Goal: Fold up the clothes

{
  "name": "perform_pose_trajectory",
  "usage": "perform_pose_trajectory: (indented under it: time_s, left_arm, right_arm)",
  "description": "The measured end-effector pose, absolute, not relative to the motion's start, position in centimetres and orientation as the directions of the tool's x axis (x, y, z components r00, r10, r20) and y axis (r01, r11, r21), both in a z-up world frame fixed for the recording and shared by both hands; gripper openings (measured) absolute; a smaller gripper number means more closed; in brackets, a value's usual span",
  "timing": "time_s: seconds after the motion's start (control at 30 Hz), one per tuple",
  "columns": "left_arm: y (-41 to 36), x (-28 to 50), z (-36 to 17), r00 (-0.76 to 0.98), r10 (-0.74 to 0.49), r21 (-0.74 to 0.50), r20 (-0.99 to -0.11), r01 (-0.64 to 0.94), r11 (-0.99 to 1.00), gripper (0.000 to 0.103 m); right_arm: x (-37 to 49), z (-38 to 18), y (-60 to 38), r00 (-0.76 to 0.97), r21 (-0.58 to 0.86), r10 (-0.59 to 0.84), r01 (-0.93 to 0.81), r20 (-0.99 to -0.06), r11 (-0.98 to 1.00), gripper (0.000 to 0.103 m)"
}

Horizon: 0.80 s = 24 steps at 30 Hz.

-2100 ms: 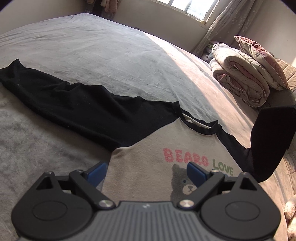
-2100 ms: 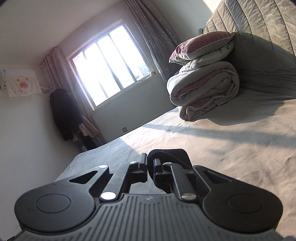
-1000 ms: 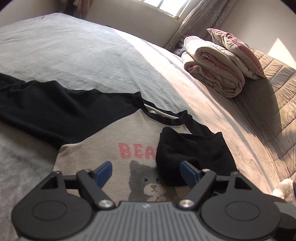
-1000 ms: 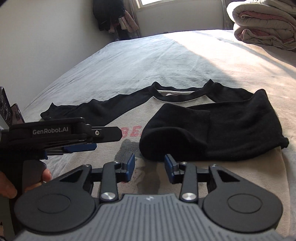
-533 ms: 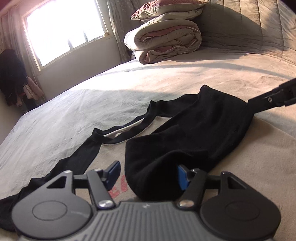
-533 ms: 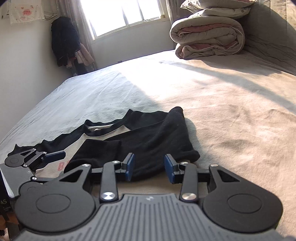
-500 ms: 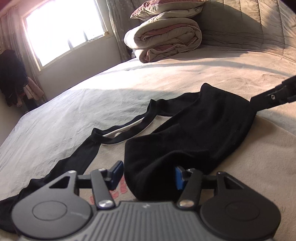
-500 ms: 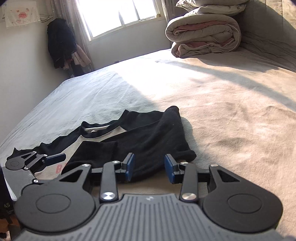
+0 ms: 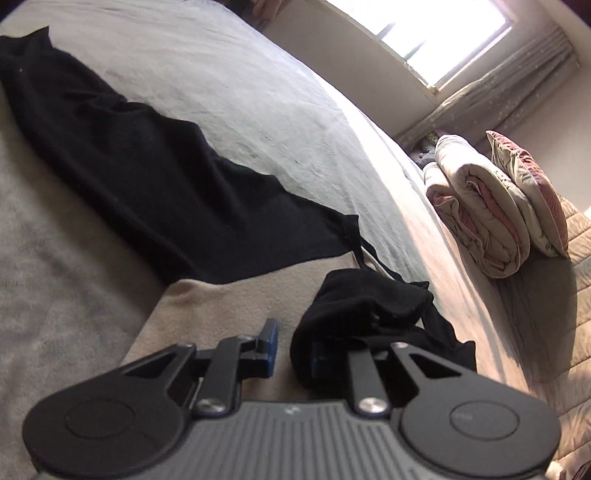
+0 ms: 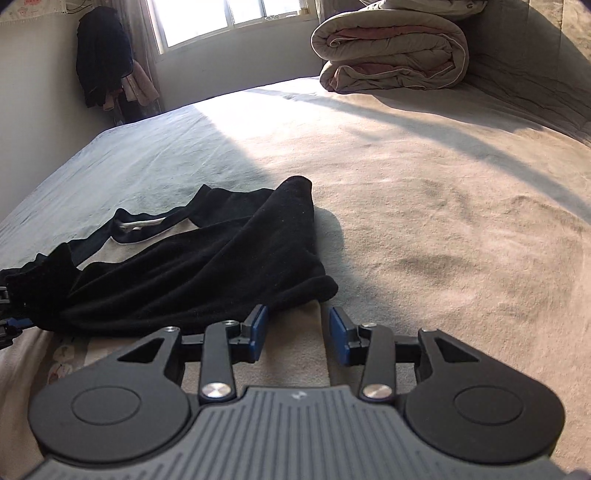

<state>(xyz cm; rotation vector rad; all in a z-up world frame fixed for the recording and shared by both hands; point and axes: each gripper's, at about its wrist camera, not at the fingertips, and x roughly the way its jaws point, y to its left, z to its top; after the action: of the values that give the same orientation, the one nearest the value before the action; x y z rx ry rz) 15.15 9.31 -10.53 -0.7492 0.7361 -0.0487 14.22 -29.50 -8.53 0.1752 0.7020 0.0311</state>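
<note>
Fingers of left gripper [image 9: 291, 349] part-closed around folded black sleeve [image 9: 354, 310] — pinch unclear; right gripper [image 10: 295, 334] open, empty. Shirt [image 10: 184, 266] soft, limp — take by cuff or hem.

The left wrist view sits low and tilted just above the shirt [image 9: 229, 295], looking along the left gripper [image 9: 291, 349] across the bed [image 9: 229, 88] toward the window [image 9: 443, 33] and the rolled quilt [image 9: 480, 218]. The right wrist view sits equally low but level at the shirt's [image 10: 192, 266] near edge, facing along the right gripper [image 10: 297, 334] up the bed [image 10: 443, 192] to the same window [image 10: 229, 14] and quilt [image 10: 391, 51]. Both share the folded black sleeve [image 9: 365, 306] [image 10: 221, 254]; the dark parts at the right view's left edge are probably the other gripper, too cropped to be sure.
</note>
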Motion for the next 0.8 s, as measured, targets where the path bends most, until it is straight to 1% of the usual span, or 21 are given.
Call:
perform_pose_trajectory:
  time_s: [0.03,0.07,0.1,0.17,0.27,0.33,0.43,0.47,0.5,0.63,0.67,0.73,0.77,0.8]
  left_arm:
    - [10.1,14.9,-10.9,0.754,-0.317,-0.675,-0.576,-0.221,0.704,0.020]
    - [10.7,14.8,-11.2,0.757,-0.336,-0.707,-0.560,-0.225,0.671,0.024]
    - [10.7,15.0,-11.1,0.760,-0.333,-0.702,-0.558,-0.219,0.677,0.027]
    - [10.8,15.3,-11.0,0.766,-0.326,-0.693,-0.554,-0.208,0.690,0.028]
    - [10.9,15.8,-10.8,0.775,-0.316,-0.679,-0.548,-0.191,0.709,0.034]
    - [10.9,16.2,-10.7,0.780,-0.309,-0.669,-0.544,-0.180,0.721,0.033]
    - [11.0,16.7,-10.4,0.789,-0.300,-0.653,-0.537,-0.163,0.739,0.025]
    - [11.0,16.9,-10.4,0.792,-0.296,-0.648,-0.534,-0.158,0.745,0.015]
    - [11.0,17.0,-10.3,0.794,-0.293,-0.642,-0.532,-0.153,0.751,0.012]
    - [11.1,17.4,-9.9,0.815,-0.270,-0.616,-0.513,-0.131,0.777,0.010]
    - [11.0,17.3,-9.6,0.827,-0.258,-0.608,-0.499,-0.122,0.785,0.010]
    - [11.0,16.8,-8.9,0.859,-0.239,-0.592,-0.452,-0.089,0.801,0.010]
    - [11.1,16.6,-8.7,0.872,-0.234,-0.585,-0.429,-0.071,0.808,0.009]
    - [11.1,16.4,-8.4,0.884,-0.229,-0.577,-0.408,-0.055,0.815,0.009]
  right_arm:
    - [14.2,-8.6,-29.5,0.763,0.165,0.082,0.033,-0.641,0.986,0.043]
    - [14.2,-8.7,-29.5,0.762,0.159,0.077,0.035,-0.643,0.987,0.044]
    - [14.2,-8.7,-29.5,0.760,0.154,0.073,0.035,-0.646,0.987,0.045]
    - [14.2,-8.9,-29.5,0.754,0.143,0.070,0.032,-0.653,0.989,0.046]
    - [14.2,-9.1,-29.2,0.757,0.107,0.054,0.021,-0.651,0.994,0.047]
    - [14.1,-9.2,-28.9,0.762,0.067,0.043,0.000,-0.647,0.998,0.047]
    - [14.2,-9.6,-28.4,0.776,-0.009,0.013,-0.024,-0.630,1.000,0.047]
    - [14.4,-9.8,-28.3,0.782,-0.033,0.003,-0.030,-0.624,0.999,0.047]
    - [14.5,-9.9,-28.2,0.787,-0.054,-0.006,-0.035,-0.617,0.998,0.047]
    - [15.1,-10.5,-27.6,0.822,-0.174,-0.062,-0.045,-0.567,0.984,0.047]
    - [15.1,-10.6,-27.3,0.832,-0.211,-0.083,-0.042,-0.548,0.977,0.045]
    - [14.8,-10.7,-26.9,0.854,-0.264,-0.105,-0.039,-0.509,0.964,0.023]
    - [14.7,-10.6,-26.6,0.862,-0.287,-0.118,-0.033,-0.493,0.957,0.018]
    - [14.6,-10.6,-26.1,0.869,-0.325,-0.148,-0.015,-0.472,0.946,0.015]
